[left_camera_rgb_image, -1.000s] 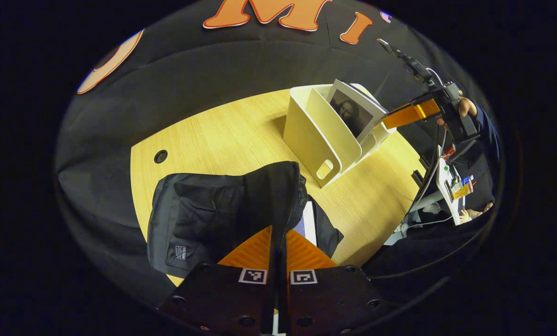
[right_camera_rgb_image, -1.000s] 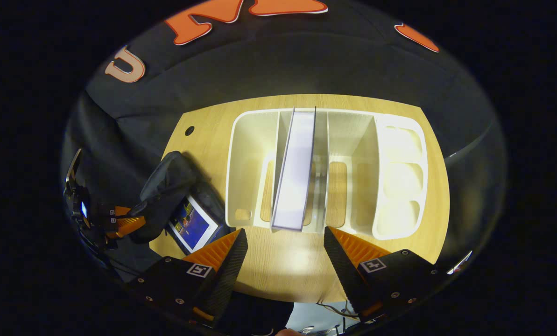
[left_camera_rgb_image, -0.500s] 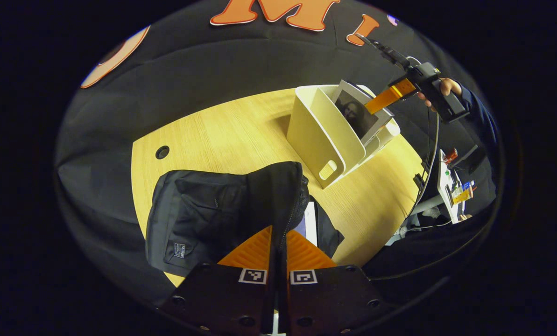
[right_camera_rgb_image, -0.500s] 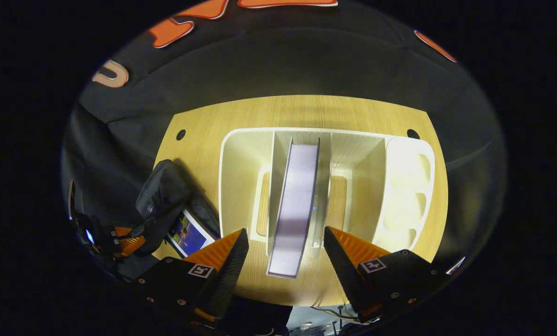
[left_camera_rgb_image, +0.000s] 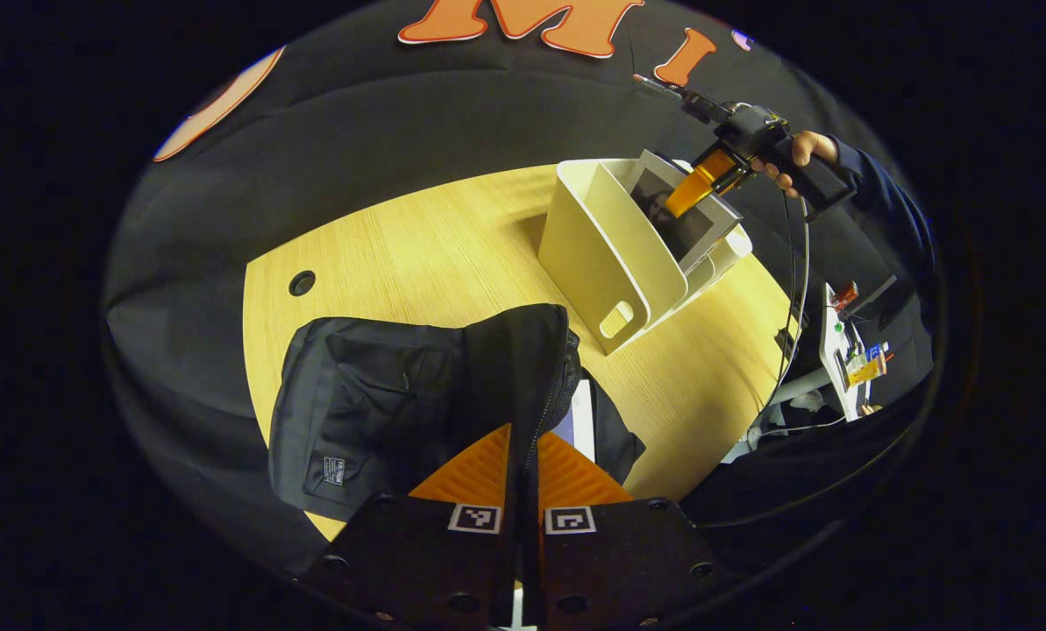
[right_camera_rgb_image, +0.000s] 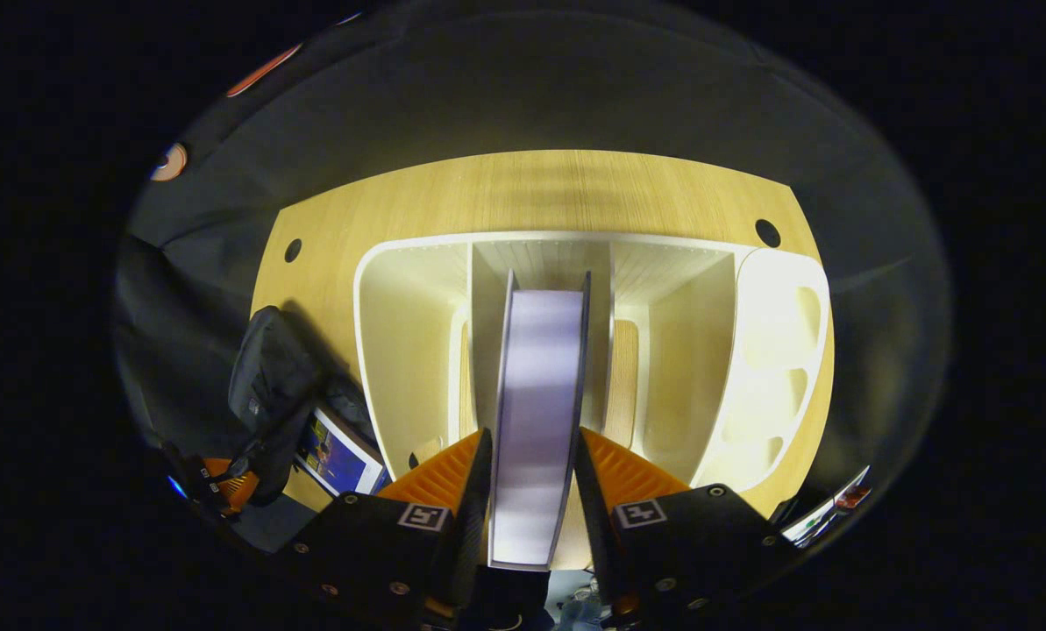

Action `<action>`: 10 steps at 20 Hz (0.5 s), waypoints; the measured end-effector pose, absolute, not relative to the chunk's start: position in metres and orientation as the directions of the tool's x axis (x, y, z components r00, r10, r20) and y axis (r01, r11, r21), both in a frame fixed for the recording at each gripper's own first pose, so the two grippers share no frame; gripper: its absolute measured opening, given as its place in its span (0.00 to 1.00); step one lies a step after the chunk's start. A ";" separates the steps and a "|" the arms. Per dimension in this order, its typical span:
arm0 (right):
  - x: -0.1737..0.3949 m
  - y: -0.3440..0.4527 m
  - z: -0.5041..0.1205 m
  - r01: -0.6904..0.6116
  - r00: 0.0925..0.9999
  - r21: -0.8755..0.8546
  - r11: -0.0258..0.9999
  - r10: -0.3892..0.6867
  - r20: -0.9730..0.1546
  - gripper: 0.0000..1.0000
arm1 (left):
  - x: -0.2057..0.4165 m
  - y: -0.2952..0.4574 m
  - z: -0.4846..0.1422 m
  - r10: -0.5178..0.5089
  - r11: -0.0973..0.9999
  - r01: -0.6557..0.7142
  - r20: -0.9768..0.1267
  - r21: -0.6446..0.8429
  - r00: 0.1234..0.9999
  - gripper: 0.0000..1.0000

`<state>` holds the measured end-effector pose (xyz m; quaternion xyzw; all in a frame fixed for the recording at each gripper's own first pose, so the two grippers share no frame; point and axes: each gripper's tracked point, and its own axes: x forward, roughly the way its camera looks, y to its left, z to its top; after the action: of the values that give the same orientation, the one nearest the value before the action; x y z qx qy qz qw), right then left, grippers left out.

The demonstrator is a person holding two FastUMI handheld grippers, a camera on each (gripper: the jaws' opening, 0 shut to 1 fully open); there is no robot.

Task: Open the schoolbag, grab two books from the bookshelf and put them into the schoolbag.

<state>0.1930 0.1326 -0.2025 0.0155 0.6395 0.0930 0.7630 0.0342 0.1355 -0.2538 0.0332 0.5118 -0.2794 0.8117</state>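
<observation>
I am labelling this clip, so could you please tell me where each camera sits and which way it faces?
Left gripper view: rides the left tool, low over the table, facing the schoolbag whose flap its fingers pinch; a hand holds the right tool at the bookshelf.
Right gripper view: rides the right tool, looking down into the bookshelf, its fingers flanking the book.
Shared: schoolbag, bookshelf, book, table.

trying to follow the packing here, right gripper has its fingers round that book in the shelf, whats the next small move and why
Probably lift the book straight up out of the bookshelf. The right gripper has closed on its edge with a finger on each side, and the book stands between two dividers, so upward looks clearest. The left gripper holds the schoolbag flap up, one book visible inside.
</observation>
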 end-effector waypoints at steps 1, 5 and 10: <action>0.193 0.132 -0.205 -0.109 0.167 0.135 0.985 0.152 -0.974 0.36 | 0.034 0.135 -0.254 -0.420 0.841 0.489 -0.849 -0.233 0.319 0.04; 0.181 0.127 -0.198 -0.101 0.168 0.098 0.990 0.115 -0.979 0.37 | 0.033 0.135 -0.253 -0.433 0.831 0.503 -0.844 -0.238 0.316 0.04; 0.155 0.121 -0.185 -0.115 0.193 0.072 0.991 0.094 -0.977 0.36 | 0.032 0.135 -0.253 -0.444 0.819 0.523 -0.838 -0.236 0.318 0.04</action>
<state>0.1552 0.1208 -0.1848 -0.0084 0.6315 0.0675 0.7724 0.0323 0.1351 -0.2533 0.0393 0.5023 -0.2980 0.8108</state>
